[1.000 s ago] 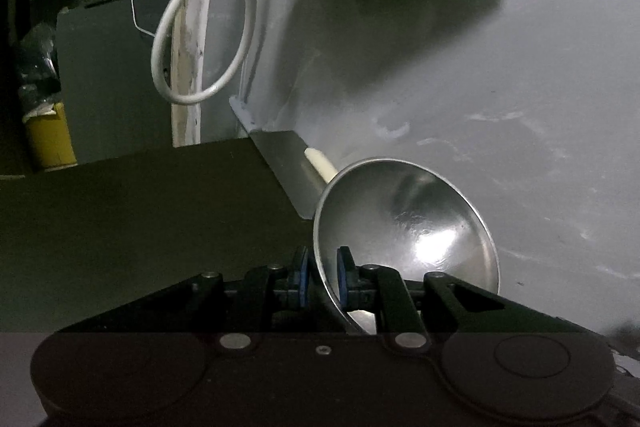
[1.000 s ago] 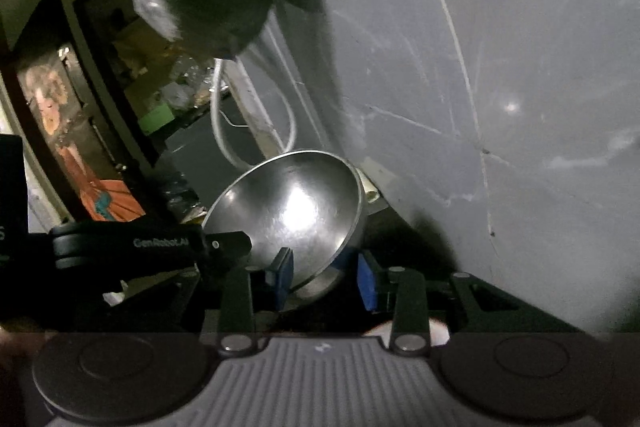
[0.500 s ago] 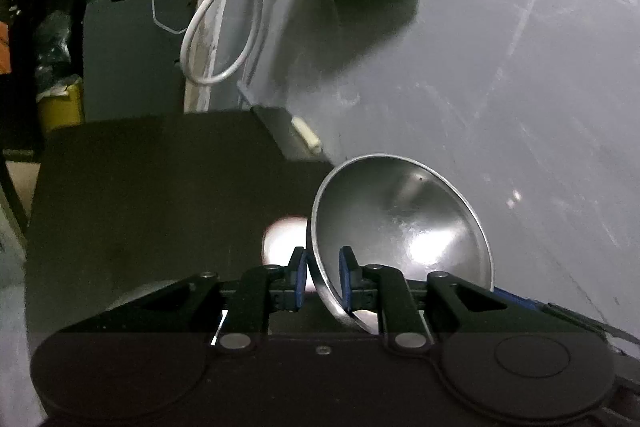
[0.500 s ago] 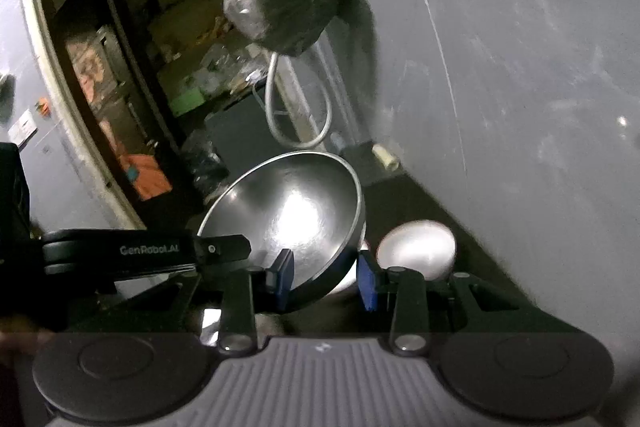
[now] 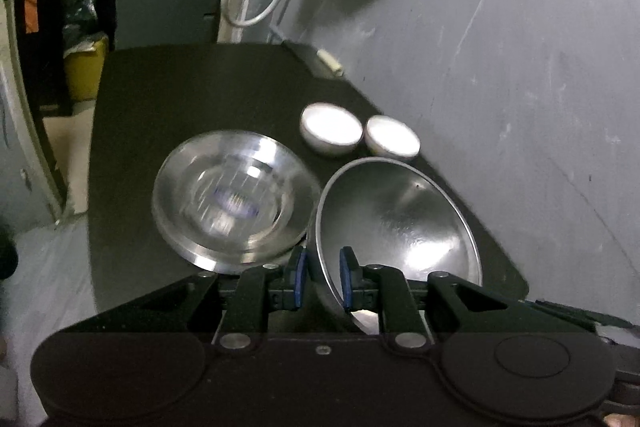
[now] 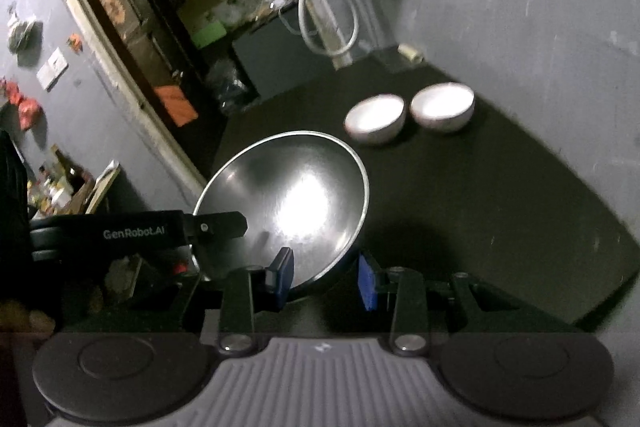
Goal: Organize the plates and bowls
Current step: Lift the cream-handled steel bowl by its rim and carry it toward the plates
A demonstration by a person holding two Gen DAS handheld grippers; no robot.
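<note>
1. We have swung both tools away from the wall, and the dark bench (image 5: 168, 115) now fills both views, so a set-down looks close.
2. Our left tool (image 5: 321, 281) is clenched on the rim of a steel bowl (image 5: 396, 223), held tilted above the bench's near right part.
3. Our right tool (image 6: 326, 281) stands released around the same bowl's edge, not pressing.
4. The steel plate (image 5: 228, 203) at near left is blurred; two white bowls (image 5: 331, 129) sit far right, contents unreadable.
</note>
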